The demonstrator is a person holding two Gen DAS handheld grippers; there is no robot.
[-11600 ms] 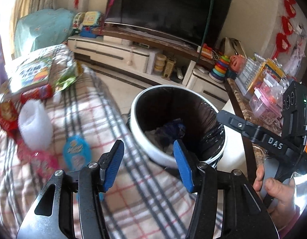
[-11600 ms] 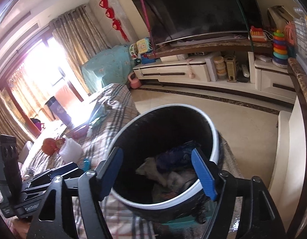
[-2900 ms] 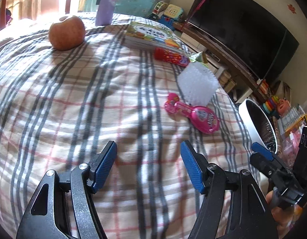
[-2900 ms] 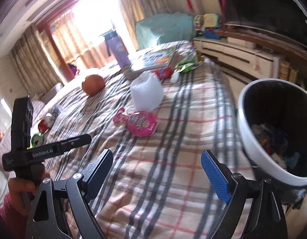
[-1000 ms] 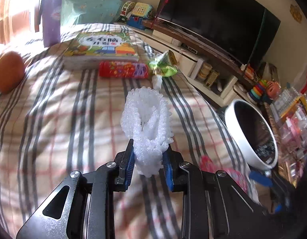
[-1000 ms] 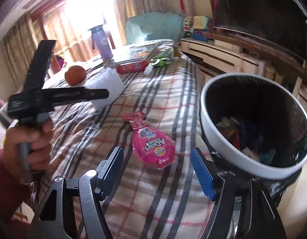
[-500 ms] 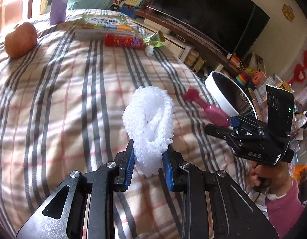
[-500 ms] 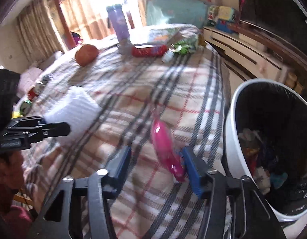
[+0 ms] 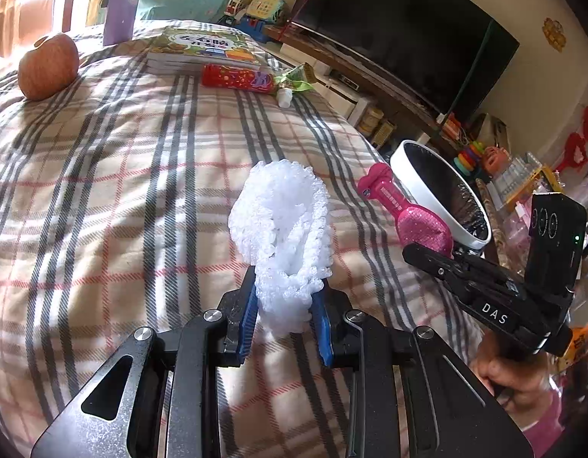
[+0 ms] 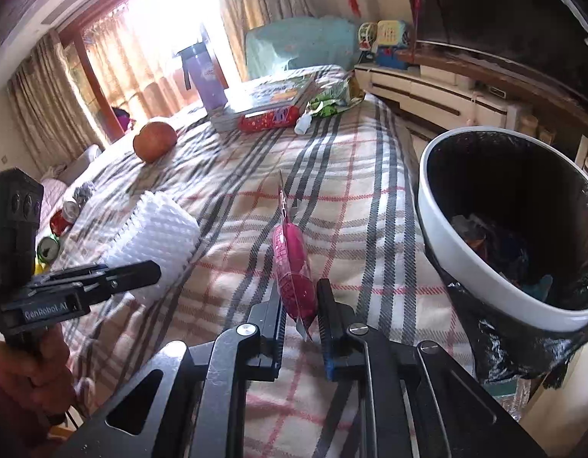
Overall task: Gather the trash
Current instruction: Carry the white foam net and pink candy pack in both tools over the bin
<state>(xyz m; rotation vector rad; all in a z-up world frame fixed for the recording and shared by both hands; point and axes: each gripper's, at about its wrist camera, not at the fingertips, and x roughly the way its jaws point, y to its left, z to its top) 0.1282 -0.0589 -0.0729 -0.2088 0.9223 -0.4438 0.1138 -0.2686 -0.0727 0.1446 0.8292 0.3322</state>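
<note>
Pick-up complete: left gripper [image 9: 284,315] jaws clamp the white foam-net fruit sleeve [image 9: 282,229], right gripper [image 10: 299,320] jaws pinch the pink plastic pouch [image 10: 294,267], both above the plaid-covered bed [image 9: 122,175]; next, carry each over the white-rimmed, black-lined bin [image 10: 466,263] and release.

Plaid blanket [image 10: 351,198] carries, at far end: book stack [image 10: 267,95], snack tube [image 10: 267,118] before it, apple [image 10: 154,146] to its left, bottle [image 10: 202,72] behind. Trash bin [image 10: 466,263] stands off blanket's right edge. Television [image 9: 401,34] behind bin.
</note>
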